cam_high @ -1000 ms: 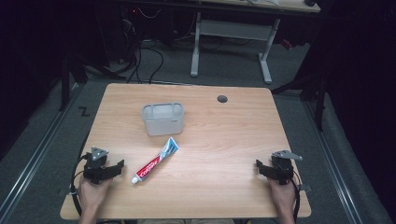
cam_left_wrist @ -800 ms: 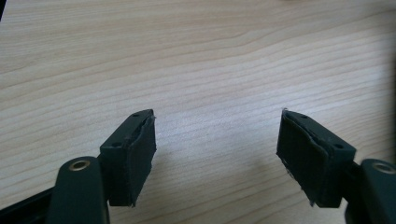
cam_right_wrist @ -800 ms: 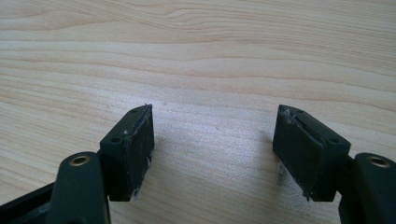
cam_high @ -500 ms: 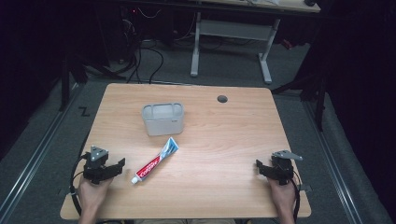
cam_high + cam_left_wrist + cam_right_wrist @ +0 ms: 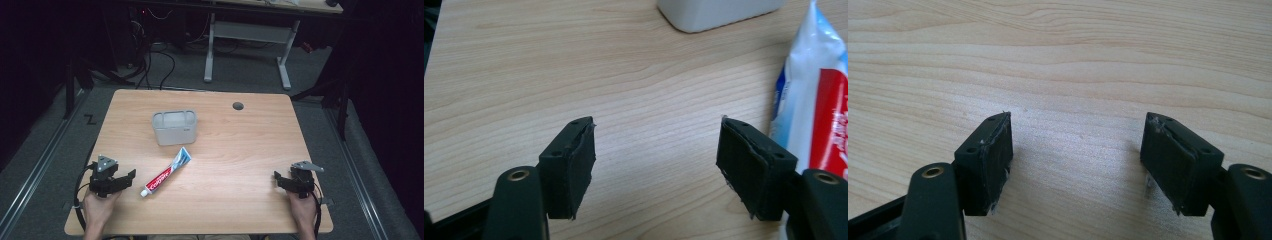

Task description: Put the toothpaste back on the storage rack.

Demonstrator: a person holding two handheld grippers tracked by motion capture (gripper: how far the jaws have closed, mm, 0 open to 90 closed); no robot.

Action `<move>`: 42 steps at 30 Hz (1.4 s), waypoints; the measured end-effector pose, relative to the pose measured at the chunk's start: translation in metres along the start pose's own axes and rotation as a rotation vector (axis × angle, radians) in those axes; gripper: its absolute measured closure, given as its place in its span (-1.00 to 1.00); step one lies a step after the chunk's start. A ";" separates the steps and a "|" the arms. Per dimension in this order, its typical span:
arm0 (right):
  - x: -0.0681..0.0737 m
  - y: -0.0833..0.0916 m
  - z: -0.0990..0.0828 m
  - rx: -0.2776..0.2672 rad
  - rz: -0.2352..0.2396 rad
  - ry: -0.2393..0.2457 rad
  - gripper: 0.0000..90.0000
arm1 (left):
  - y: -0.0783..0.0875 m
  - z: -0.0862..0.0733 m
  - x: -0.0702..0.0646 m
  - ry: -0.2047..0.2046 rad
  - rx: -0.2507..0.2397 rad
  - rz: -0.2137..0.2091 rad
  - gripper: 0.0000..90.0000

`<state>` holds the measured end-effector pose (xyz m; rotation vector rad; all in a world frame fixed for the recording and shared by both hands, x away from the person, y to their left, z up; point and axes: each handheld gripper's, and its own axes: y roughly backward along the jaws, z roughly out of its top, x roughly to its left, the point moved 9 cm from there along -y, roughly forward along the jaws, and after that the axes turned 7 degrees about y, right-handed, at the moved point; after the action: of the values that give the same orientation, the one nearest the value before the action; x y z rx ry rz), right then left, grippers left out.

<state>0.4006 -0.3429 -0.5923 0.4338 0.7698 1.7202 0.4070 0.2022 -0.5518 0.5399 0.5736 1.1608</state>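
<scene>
Left gripper (image 5: pixel 131 175) sits near the front-left corner of the light wood-grain table (image 5: pixel 240 150), held by the person's left hand (image 5: pixel 96 207), whose forearm enters from the bottom edge of the high view. It is angled toward the middle of the table, grey three-cornered plate on top, black cable looping off to the left. In the left gripper view its jaws stand wide apart over bare wood with nothing between them; they have just been closing a little, though the gap is still broad.

The red, white and blue toothpaste tube (image 5: pixel 166 173) lies flat on the table just beside the left gripper, on its right, not touching it. It lies diagonally, white cap toward the front-left, crimped end toward the back-right. In the left gripper view the tube (image 5: pixel 819 95) runs along the right edge, next to the right-hand jaw.

The pale grey plastic caddy with compartments (image 5: pixel 174 127) stands upright behind the tube, near it but apart.

Right gripper (image 5: pixel 276 176) sits near the front-right corner, held by the right hand (image 5: pixel 302 207), and points left across the table, well apart from the tube. In the right gripper view its jaws are spread wide, empty, over bare wood.
</scene>
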 end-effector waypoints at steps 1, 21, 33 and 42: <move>0.000 0.000 0.000 0.000 0.000 0.000 -0.35 | 0.001 0.001 -0.002 -0.010 -0.004 0.001 -0.28; 0.000 0.000 0.000 0.002 0.005 -0.009 -0.36 | 0.005 0.015 -0.041 -0.160 0.006 -0.041 -0.26; 0.001 0.000 0.000 0.001 0.007 -0.013 -0.36 | 0.002 0.017 -0.059 -0.172 0.048 -0.082 -0.24; 0.001 0.001 0.000 0.000 0.009 -0.013 -0.36 | -0.004 0.022 -0.075 -0.207 0.062 -0.102 -0.25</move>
<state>0.3999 -0.3424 -0.5921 0.4486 0.7596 1.7247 0.4032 0.1282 -0.5282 0.6678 0.4548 0.9797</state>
